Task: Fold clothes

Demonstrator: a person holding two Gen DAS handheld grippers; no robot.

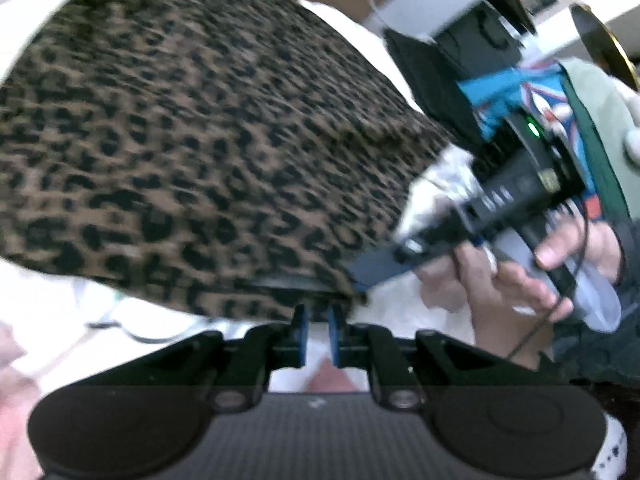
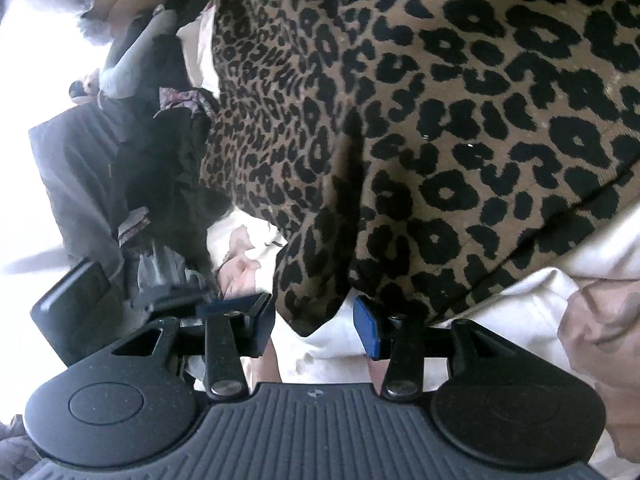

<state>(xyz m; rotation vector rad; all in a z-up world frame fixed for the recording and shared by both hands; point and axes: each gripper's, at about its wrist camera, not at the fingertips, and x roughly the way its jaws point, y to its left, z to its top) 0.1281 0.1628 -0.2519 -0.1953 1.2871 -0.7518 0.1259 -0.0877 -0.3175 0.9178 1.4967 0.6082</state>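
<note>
- Your left gripper (image 1: 318, 334) sits at the near hem of the leopard-print garment (image 1: 192, 140); jaws nearly together, a grip on cloth unclear.
- Your right gripper (image 2: 314, 326) meets its corner, jaws spread, nothing pinched.
- The garment lies on white bedding (image 2: 520, 304).

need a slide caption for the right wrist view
Open right tongs at the hem corner of a leopard-print garment on white bedding.

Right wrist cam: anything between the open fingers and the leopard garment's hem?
Nothing but bare white sheet; the leopard garment corner hangs above the right hand-held gripper, right wrist view.
</note>
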